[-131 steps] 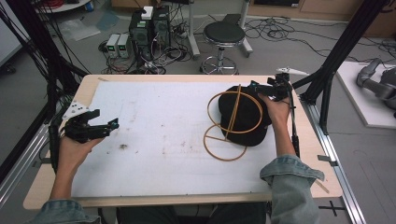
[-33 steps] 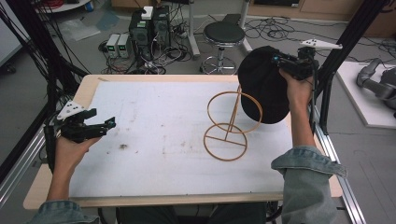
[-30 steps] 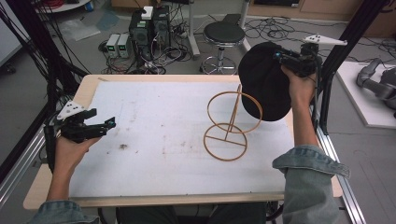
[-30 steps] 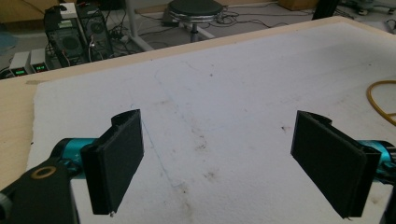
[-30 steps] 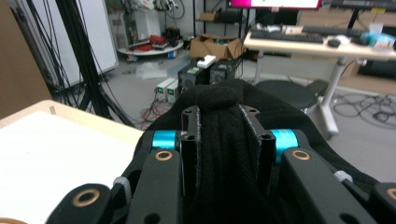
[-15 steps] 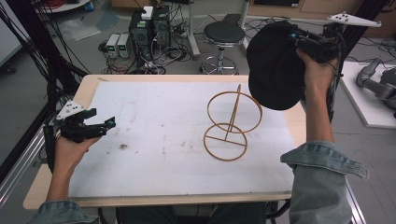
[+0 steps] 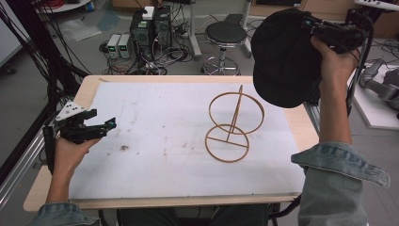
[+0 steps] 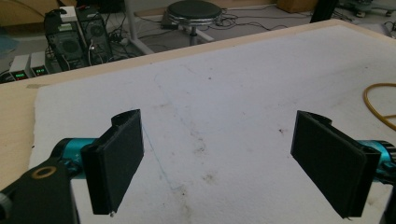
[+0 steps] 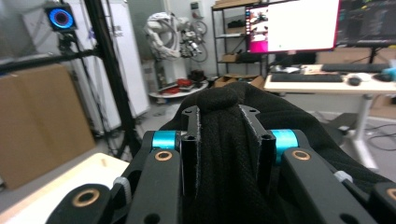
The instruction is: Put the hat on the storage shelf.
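While the right gripper [image 7: 314, 26] pinches a fold of the black hat [image 7: 282, 61] at the upper right of the high view, above the wire stand [image 7: 233, 123], the carrying step looks underway. Next, probably lowering it onto the stand. The left gripper [image 7: 104, 124] rests open at the left.

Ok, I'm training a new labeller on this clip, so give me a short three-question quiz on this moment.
1. True or false: the right gripper is shut on the black hat.
2. Where is the hat relative to the wire hat stand?
A. hung on it
B. held in the air above and to the right of it
C. flat on the table
3. How do the left gripper jaws stand?

Key:
1. True.
2. B.
3. Open, with nothing between them, over the white mat.
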`<state>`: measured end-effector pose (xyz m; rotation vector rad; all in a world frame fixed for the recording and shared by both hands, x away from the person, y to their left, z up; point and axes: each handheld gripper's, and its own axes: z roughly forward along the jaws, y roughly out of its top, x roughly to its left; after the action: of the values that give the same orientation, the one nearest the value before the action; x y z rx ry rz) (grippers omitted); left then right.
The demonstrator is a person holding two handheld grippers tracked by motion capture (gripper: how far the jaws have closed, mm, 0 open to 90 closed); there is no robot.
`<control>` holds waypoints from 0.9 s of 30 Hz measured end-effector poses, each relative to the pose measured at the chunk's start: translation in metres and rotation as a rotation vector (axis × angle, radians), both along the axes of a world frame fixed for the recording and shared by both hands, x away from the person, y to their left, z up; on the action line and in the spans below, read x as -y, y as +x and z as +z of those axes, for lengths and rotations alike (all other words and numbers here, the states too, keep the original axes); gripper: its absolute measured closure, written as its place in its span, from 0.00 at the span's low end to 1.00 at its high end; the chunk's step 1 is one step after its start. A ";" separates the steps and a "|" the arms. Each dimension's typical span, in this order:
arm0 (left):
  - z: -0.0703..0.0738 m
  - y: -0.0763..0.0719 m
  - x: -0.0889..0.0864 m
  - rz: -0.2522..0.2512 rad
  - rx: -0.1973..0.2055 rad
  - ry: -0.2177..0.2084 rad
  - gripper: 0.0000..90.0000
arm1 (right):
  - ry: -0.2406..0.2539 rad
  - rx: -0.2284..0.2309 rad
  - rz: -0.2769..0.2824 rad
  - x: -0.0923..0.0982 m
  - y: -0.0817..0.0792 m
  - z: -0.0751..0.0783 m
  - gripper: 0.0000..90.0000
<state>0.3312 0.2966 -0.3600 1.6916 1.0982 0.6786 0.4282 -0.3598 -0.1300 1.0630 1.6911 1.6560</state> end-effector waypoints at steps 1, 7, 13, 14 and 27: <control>0.000 0.000 0.000 0.000 0.000 0.001 0.19 | 0.010 -0.008 0.011 0.000 0.000 0.001 0.81; 0.000 0.000 -0.001 0.002 0.000 0.000 0.19 | 0.054 -0.043 0.088 -0.001 -0.003 0.007 0.81; 0.000 0.000 -0.001 0.003 0.001 0.002 0.19 | 0.083 -0.030 0.142 -0.002 -0.009 0.014 0.81; 0.000 0.000 -0.001 0.005 0.002 0.000 0.19 | 0.088 -0.025 0.150 -0.003 -0.011 0.015 0.81; 0.002 -0.001 0.000 0.001 0.006 0.002 0.19 | 0.072 -0.047 0.301 -0.024 -0.030 0.018 0.80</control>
<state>0.3301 0.2962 -0.3579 1.6896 1.0943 0.6855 0.3978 -0.3356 -0.1118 0.9205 1.9103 1.9022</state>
